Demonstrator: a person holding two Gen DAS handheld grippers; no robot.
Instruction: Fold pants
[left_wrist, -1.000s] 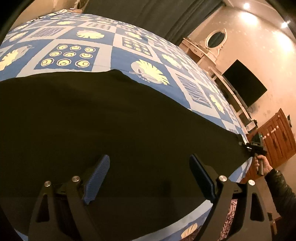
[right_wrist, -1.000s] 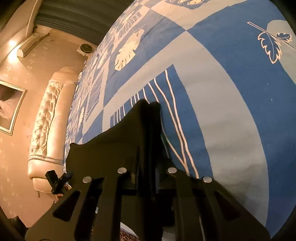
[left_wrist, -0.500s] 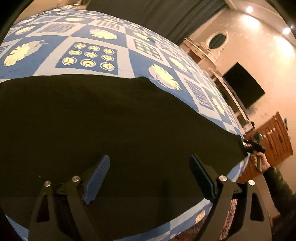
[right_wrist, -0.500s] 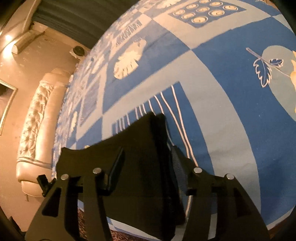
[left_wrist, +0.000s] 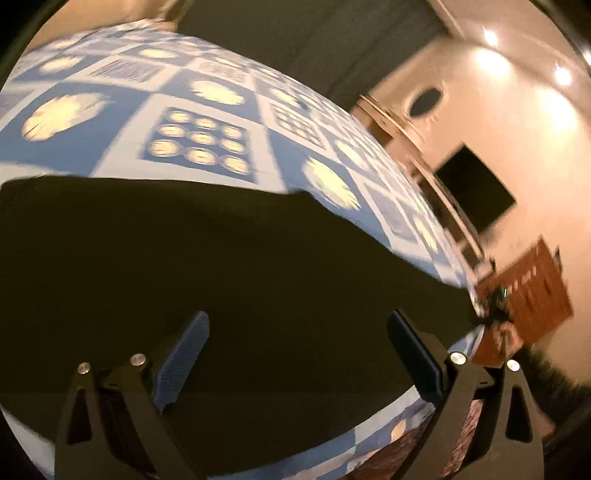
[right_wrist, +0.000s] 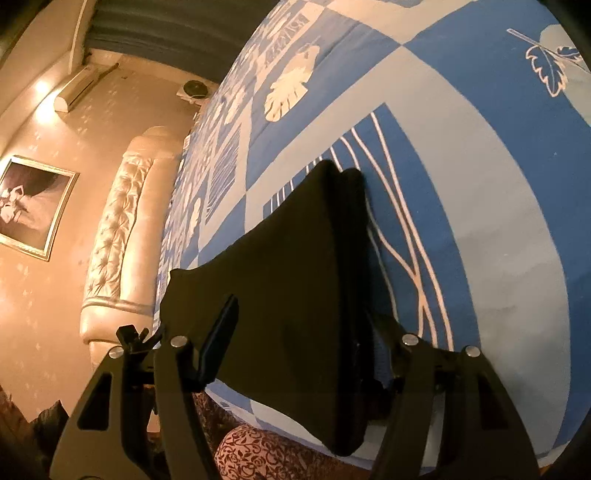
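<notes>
My left gripper spread wide and empty above black pants, right gripper jaws just opening, seemingly off the cloth.

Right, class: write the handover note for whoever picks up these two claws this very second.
Left claw: open, empty, above the black pants.
Right claw: jaws have just been opening; the pants end lies between them, not pinched.
Pants lie flat along the near edge of the blue patterned bedspread.
Done: pants laid out and let go.
Left: apparently the folding itself; I would regrip and fold them over.
</notes>
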